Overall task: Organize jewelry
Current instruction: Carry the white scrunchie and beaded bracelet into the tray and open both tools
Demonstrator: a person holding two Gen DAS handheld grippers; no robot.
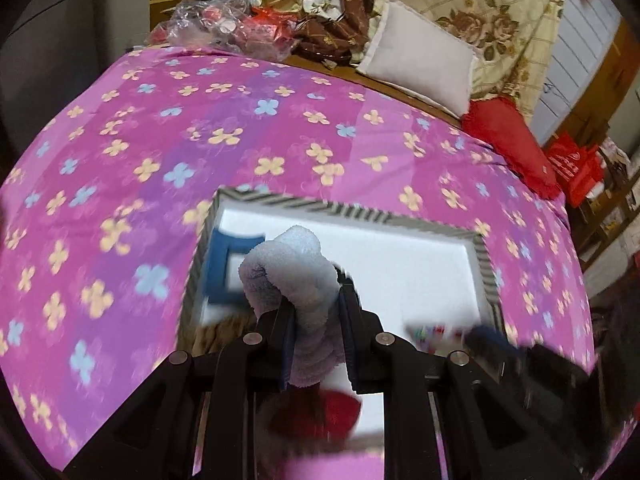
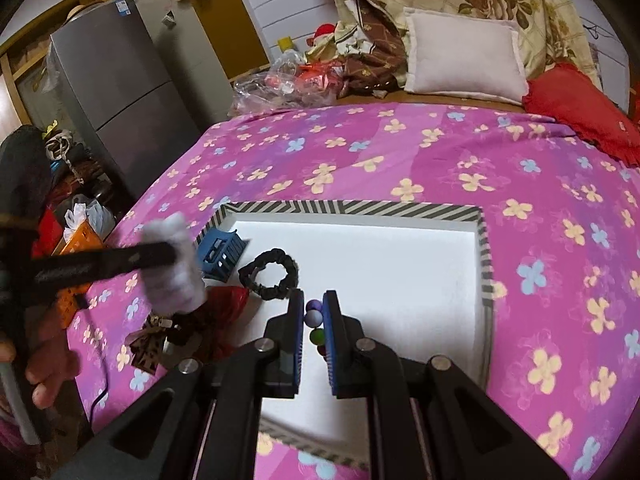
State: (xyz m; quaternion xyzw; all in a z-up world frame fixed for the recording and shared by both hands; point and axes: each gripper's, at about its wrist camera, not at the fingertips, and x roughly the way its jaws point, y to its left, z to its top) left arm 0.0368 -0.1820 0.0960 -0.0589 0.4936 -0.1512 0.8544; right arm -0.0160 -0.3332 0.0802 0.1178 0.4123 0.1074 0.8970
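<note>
Right wrist view: a string of coloured beads (purple, white, green, red) sits pinched between the blue pads of the right gripper, whose jaws are nearly closed on it, over the near part of a white tray with a black-and-white striped rim. At about ten o'clock from the beads a black scrunchie lies on the tray floor, and farther out at ten o'clock a small blue basket is tipped against the tray's left corner. At nine o'clock a red scrunchie lies at the tray's left edge, with a leopard-print hair piece at about eight o'clock on the bedspread.

Left wrist view, blurred: the left gripper is closed on a fluffy white-lilac scrunchie, its jaws parted only by the thickness of the plush, above the tray's left end, the basket at ten o'clock from it.

Around the tray spreads a pink flowered bedspread. At twelve o'clock, well beyond, lie a white pillow, a red cushion at two o'clock, and crumpled plastic bags at eleven. A grey fridge stands off the bed at ten o'clock.
</note>
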